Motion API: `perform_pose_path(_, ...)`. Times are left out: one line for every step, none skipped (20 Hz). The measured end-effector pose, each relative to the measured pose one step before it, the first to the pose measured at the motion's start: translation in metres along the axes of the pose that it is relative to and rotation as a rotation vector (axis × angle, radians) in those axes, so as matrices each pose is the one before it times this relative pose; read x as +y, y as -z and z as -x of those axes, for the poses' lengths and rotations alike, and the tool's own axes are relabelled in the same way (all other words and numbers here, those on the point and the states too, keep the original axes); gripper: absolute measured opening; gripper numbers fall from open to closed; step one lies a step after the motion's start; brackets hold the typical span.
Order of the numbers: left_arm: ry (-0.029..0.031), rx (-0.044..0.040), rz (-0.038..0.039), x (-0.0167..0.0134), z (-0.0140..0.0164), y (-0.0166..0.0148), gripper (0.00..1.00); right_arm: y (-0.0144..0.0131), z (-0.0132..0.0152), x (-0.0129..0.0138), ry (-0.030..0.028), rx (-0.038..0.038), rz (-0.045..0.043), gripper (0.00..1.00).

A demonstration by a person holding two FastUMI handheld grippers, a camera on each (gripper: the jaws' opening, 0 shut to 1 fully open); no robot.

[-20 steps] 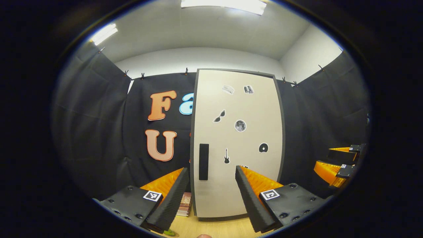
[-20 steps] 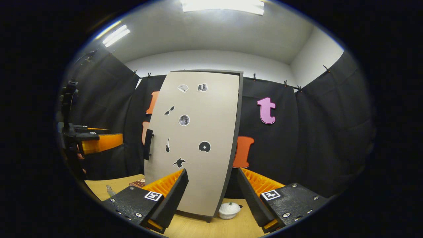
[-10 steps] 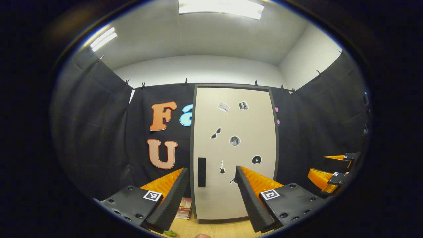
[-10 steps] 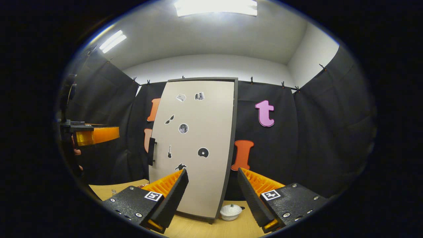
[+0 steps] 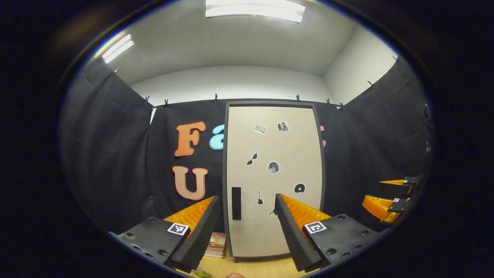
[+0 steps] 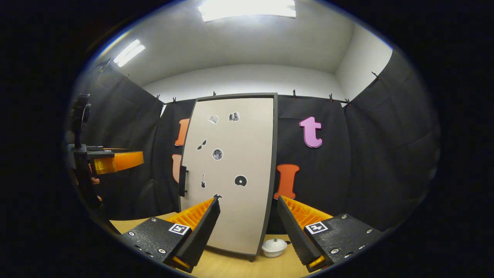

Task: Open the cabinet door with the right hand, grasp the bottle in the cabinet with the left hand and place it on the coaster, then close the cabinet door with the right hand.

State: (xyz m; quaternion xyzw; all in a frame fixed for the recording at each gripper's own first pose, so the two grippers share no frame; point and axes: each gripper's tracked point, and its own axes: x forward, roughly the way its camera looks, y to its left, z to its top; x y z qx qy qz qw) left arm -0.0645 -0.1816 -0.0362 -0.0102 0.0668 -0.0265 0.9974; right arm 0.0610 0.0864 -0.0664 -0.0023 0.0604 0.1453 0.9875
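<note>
The left gripper [image 5: 247, 227] and right gripper [image 6: 247, 227] both gape wide, holding nothing, level and well short of the cabinet door [image 5: 274, 177]. That shut door hides the bottle; its handle [image 5: 236, 203] sits low on the door's left edge, and books [image 5: 216, 245] left of the cabinet are partly covered.

The cabinet door [image 5: 287, 154] is pale beige with a dark grey border and a black handle [image 5: 236, 203]; small black, grey and white stickers [image 5: 273, 167] dot its face, among them sunglasses, a moon, a guitar and a disc. The table [image 6: 235, 266] is light wood grain. A white lidded pot [image 6: 273, 247] sits near the table's far edge. Stacked books [image 5: 217, 250] show reddish-brown covers. Ceiling and upper walls are white.
</note>
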Motion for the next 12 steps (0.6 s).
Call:
perform_pose_path(0.00039, 0.0008, 0.00221, 0.001, 0.00173, 0.00078, 0.94, -0.00079, 0.00118, 0.00022, 0.00055, -0.00278, 0.00573, 0.92)
perform_pose_path(0.00157, 0.00014, 0.00077, 0.00037, 0.0012, -0.00068, 0.94, -0.0004, 0.00039, 0.00182, 0.00037, 0.00115, 0.00275, 0.93)
perform_pose_path(-0.00147, 0.00126, -0.00008, 0.00153, -0.00072, -0.00054, 0.93, 0.00029, 0.00159, 0.00151, -0.00007, 0.0021, -0.00131, 0.93)
perform_pose_path(0.00204, -0.00064, -0.00252, 0.00062, 0.00054, -0.0002, 0.92, -0.00036, 0.00032, 0.00186, -0.00353, 0.00138, -0.00364, 0.93)
perform_pose_path(-0.00265, -0.00103, -0.0062, 0.00182, 0.00067, -0.00085, 0.92, -0.00037, 0.00048, 0.0013, -0.00122, 0.00086, -0.00321, 0.93)
perform_pose_path(-0.00342, -0.0007, -0.00595, 0.00301, 0.00058, -0.00102, 0.92, 0.00017, 0.00118, 0.00066, -0.00077, -0.00078, -0.00155, 0.93)
perform_pose_path(-0.00145, -0.00042, -0.00104, 0.00042, -0.00041, 0.00015, 0.92, 0.00015, 0.00122, 0.00046, 0.00158, 0.00088, 0.00156, 0.93)
perform_pose_path(0.00031, -0.00108, 0.00489, 0.00011, 0.0004, -0.00054, 0.93, -0.00155, 0.0006, -0.00016, 0.0007, -0.0012, 0.00281, 0.93)
perform_pose_path(0.00162, -0.00046, 0.00617, 0.00082, -0.00062, 0.0007, 0.94, 0.00001, 0.0001, -0.0001, 0.00214, -0.00077, 0.00251, 0.92)
perform_pose_path(0.00009, -0.00085, 0.00124, 0.00097, -0.0013, 0.00032, 0.93, -0.00091, -0.00017, -0.00081, 0.00141, -0.0008, 0.00182, 0.93)
perform_pose_path(-0.00153, -0.00168, -0.00207, 0.00166, 0.00116, -0.00076, 0.93, -0.00039, 0.00065, 0.00072, -0.0009, -0.00052, -0.00056, 0.93)
perform_pose_path(0.00004, -0.00122, -0.00302, 0.00052, 0.00128, -0.00184, 0.92, -0.00014, 0.00073, 0.00006, 0.00031, 0.00131, -0.00054, 0.93)
